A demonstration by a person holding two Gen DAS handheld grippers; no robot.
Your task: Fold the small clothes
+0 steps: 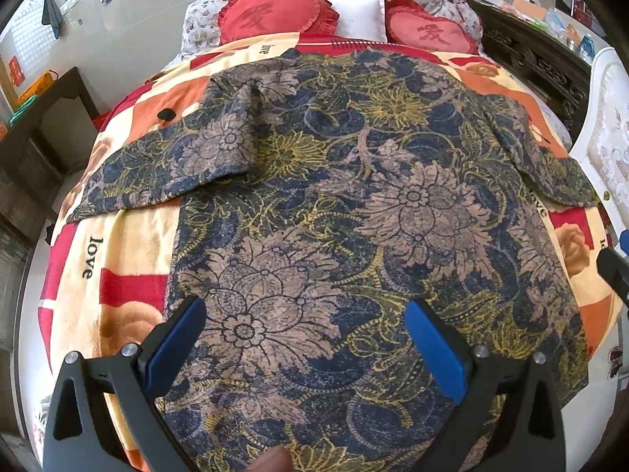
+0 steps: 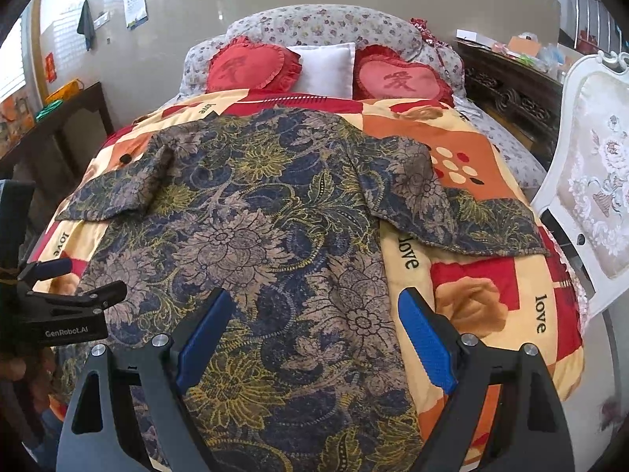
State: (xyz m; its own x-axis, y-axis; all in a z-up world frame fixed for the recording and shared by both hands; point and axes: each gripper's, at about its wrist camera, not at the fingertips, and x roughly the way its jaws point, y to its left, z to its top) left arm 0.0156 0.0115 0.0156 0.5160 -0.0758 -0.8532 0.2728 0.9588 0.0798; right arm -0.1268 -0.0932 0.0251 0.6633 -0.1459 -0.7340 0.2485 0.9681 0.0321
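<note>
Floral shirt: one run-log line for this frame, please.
floral shirt spread flat on blanket, both sleeves out | left gripper open, above hem | right gripper open, above hem | fold not started

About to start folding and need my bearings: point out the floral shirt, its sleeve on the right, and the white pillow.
floral shirt [image 1: 314,204]: left wrist view, middle of its body panel.
right sleeve [image 2: 483,220]: right wrist view, middle of the spread sleeve on the blanket.
white pillow [image 2: 326,69]: right wrist view, centre of its face.

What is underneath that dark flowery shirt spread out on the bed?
The flowery shirt lies flat on a red, orange and cream blanket printed with roses and the word "love". The blanket shows around it; whatever lies directly beneath the shirt is covered.
</note>
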